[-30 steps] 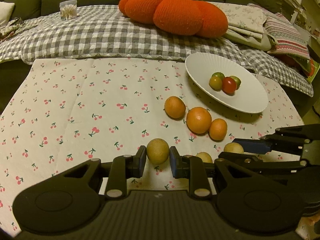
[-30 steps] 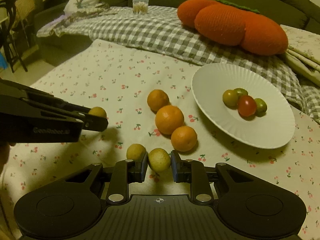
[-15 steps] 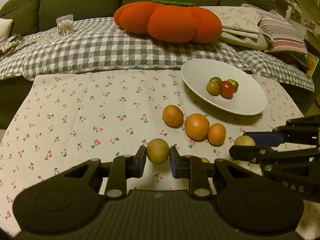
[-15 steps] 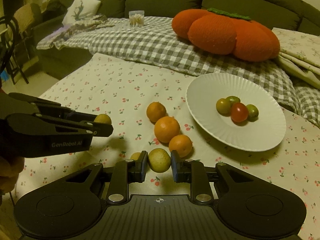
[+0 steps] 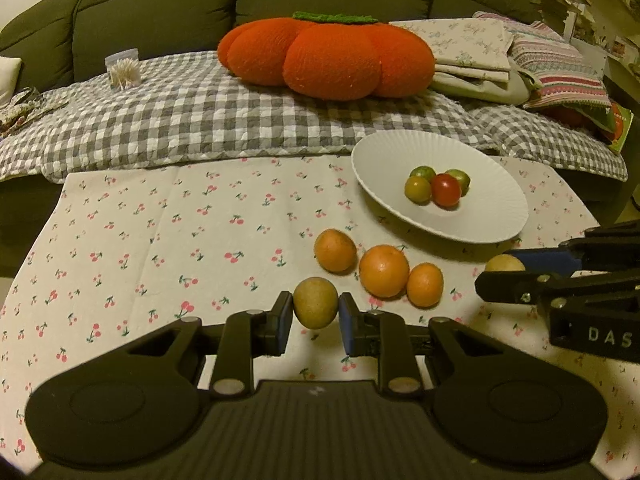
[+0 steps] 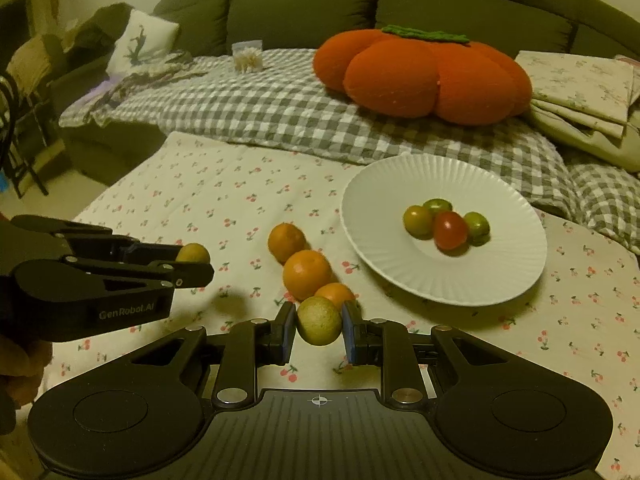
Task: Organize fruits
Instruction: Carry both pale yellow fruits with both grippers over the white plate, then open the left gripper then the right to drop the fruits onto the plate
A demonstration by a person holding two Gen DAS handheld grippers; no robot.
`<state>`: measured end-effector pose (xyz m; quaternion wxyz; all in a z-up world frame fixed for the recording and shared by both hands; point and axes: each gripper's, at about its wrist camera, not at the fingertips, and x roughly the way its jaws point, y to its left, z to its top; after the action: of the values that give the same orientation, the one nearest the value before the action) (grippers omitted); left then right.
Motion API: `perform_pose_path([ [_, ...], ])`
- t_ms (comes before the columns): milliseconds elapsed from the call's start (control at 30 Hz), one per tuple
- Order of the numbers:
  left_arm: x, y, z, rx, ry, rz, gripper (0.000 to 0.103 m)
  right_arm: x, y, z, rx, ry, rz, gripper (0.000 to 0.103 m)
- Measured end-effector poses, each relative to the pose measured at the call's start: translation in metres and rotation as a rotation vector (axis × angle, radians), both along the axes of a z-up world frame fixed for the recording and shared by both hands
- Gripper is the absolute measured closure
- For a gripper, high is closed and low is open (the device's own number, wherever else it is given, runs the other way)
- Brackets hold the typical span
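My left gripper point(image 5: 315, 317) is shut on a yellow-green fruit point(image 5: 315, 302) and holds it above the cherry-print cloth. My right gripper point(image 6: 319, 328) is shut on a second yellow-green fruit point(image 6: 319, 320), also lifted. Each gripper shows in the other's view, the right gripper point(image 5: 505, 270) at the right, the left gripper point(image 6: 193, 258) at the left. Three oranges point(image 5: 384, 271) lie in a row on the cloth, just ahead of both grippers. A white plate point(image 5: 492, 208) beyond them holds several small tomatoes point(image 5: 438, 185), one red, the others green.
A grey checked blanket point(image 5: 224, 120) and a big orange pumpkin cushion point(image 5: 328, 56) lie on the sofa behind the table. Folded cloths point(image 5: 476, 56) are stacked at the right. A small clear box of cotton swabs point(image 5: 124, 70) stands on the blanket at the left.
Both grippers have risen with their fruits, and the views have tilted up. The third yellow-green fruit that lay on the cloth is no longer in view.
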<state>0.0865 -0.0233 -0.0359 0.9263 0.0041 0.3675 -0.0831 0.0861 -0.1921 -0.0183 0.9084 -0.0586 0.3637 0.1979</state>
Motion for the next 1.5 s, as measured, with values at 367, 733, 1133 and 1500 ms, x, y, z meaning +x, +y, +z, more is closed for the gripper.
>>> perform_pose_path([
  [367, 0.013, -0.026, 0.013, -0.026, -0.046, -0.088, 0.08, 0.017, -0.043, 0.012, 0.089, 0.015, -0.144, 0.081],
  [733, 0.035, -0.068, 0.011, 0.021, -0.117, -0.205, 0.08, 0.043, -0.086, 0.007, 0.155, 0.039, -0.319, 0.081],
  [1133, 0.059, -0.103, -0.004, 0.041, -0.13, -0.279, 0.08, 0.065, -0.095, -0.01, 0.16, 0.031, -0.362, 0.081],
  [1500, 0.071, -0.102, -0.02, 0.033, -0.118, -0.266, 0.08, 0.074, -0.095, -0.018, 0.158, 0.03, -0.342, 0.081],
])
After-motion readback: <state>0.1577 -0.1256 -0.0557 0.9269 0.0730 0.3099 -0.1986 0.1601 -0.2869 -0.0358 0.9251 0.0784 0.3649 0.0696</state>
